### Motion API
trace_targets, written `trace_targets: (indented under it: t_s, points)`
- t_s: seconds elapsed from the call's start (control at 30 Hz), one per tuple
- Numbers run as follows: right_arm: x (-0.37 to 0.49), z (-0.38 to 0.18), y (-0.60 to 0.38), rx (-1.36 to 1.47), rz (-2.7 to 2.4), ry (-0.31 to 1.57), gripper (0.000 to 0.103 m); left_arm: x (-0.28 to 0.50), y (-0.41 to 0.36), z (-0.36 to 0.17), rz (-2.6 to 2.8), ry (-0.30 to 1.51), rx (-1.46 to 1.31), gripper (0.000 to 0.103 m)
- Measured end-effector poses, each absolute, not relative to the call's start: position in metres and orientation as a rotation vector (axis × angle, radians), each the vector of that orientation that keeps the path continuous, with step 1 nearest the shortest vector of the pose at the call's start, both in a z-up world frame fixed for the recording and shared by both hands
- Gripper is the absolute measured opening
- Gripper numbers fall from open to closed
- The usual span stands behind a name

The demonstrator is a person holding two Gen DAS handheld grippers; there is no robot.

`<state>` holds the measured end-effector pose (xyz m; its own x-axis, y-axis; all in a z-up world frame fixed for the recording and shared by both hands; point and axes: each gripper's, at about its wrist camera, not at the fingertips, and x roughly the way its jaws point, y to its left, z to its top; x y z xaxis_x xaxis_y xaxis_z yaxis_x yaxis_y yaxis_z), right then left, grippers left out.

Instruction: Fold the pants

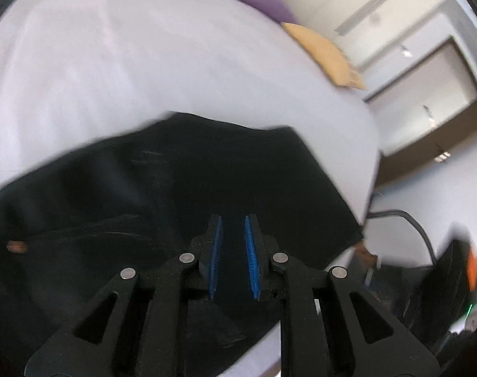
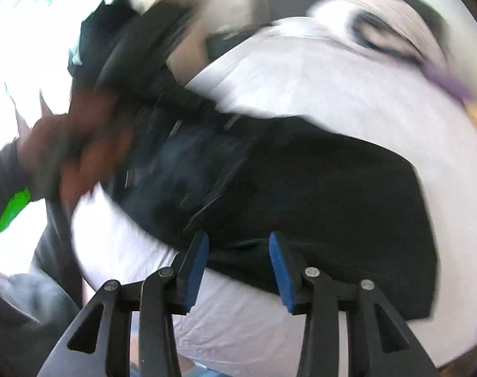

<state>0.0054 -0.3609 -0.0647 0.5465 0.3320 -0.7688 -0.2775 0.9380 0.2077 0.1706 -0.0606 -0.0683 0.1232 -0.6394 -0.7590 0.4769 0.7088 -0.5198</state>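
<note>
The black pants [image 1: 163,194] are lying folded on the white bed [image 1: 112,62], close to its near edge. The left gripper [image 1: 233,220] is hovering over the fabric with its jaws narrow, gripping nothing. The right gripper [image 2: 238,242] is sitting spread wide at the pants' [image 2: 317,194] near hem. Purple pillow [image 1: 266,3] and orange pillow [image 1: 326,56] are sitting at the far edge. Pretty blurry overall.

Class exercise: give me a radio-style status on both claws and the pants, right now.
Left claw open, narrow gap, over black pants. Right claw open wide at pants edge. Pants lie on white bed. Nothing blocking.
</note>
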Motion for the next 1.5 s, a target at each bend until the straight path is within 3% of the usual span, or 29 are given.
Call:
trace_targets:
  t_s: [0.13, 0.23, 0.3, 0.33, 0.37, 0.47, 0.53, 0.63, 0.73, 0.9, 0.97, 1.0, 1.03, 1.23, 1.37, 1.5]
  points:
    - [0.024, -0.056, -0.46, 0.466, 0.301, 0.849, 0.044, 0.153, -0.09, -0.108, -0.848, 1.29, -0.144, 0.015]
    - [0.044, -0.099, -0.507, 0.796, 0.371, 0.892, 0.046, 0.14, -0.085, -0.123, -0.857, 1.278, -0.152, 0.014]
    - [0.043, -0.133, -0.514, 0.872, 0.366, 0.972, 0.045, 0.137, -0.079, -0.127, -0.868, 1.265, -0.169, 0.014]
    - [0.039, -0.15, -0.515, 0.87, 0.332, 1.021, 0.029, 0.138, -0.076, -0.129, -0.87, 1.277, -0.2, 0.014]
    - [0.031, -0.16, -0.517, 0.873, 0.331, 1.022, 0.022, 0.139, -0.071, -0.131, -0.873, 1.286, -0.222, 0.014]
    - [0.01, -0.158, -0.527, 0.915, 0.366, 1.024, 0.021, 0.139, -0.071, -0.132, -0.885, 1.288, -0.252, 0.014]
    - [0.004, -0.14, -0.531, 0.872, 0.385, 1.025, 0.026, 0.139, -0.07, -0.133, -0.886, 1.284, -0.265, 0.014]
    - [0.017, -0.093, -0.527, 0.833, 0.529, 0.881, 0.064, 0.142, -0.076, -0.135, -0.88, 1.283, -0.275, 0.014]
    - [0.065, -0.073, -0.503, 0.78, 0.644, 0.856, 0.077, 0.142, -0.076, -0.134, -0.874, 1.279, -0.273, 0.014]
    - [0.166, -0.125, -0.495, 0.808, 0.584, 1.048, 0.079, 0.133, -0.068, -0.13, -0.873, 1.274, -0.275, 0.014]
    - [0.183, -0.158, -0.51, 0.933, 0.549, 1.101, 0.069, 0.13, -0.069, -0.132, -0.877, 1.266, -0.278, 0.014]
    - [0.183, -0.17, -0.517, 0.991, 0.541, 1.107, 0.058, 0.128, -0.067, -0.132, -0.88, 1.257, -0.277, 0.014]
    - [0.179, -0.172, -0.519, 1.004, 0.543, 1.094, 0.056, 0.127, -0.067, -0.132, -0.882, 1.249, -0.277, 0.014]
    - [0.1, -0.153, -0.514, 0.973, 0.632, 1.013, 0.078, 0.122, -0.066, -0.127, -0.871, 1.201, -0.273, 0.014]
    - [0.052, -0.139, -0.497, 0.976, 0.626, 0.955, 0.08, 0.103, -0.049, -0.109, -0.8, 1.152, -0.266, 0.015]
    - [0.029, -0.113, -0.482, 1.052, 0.718, 0.752, 0.085, 0.071, 0.011, -0.087, -0.718, 1.065, -0.395, 0.015]
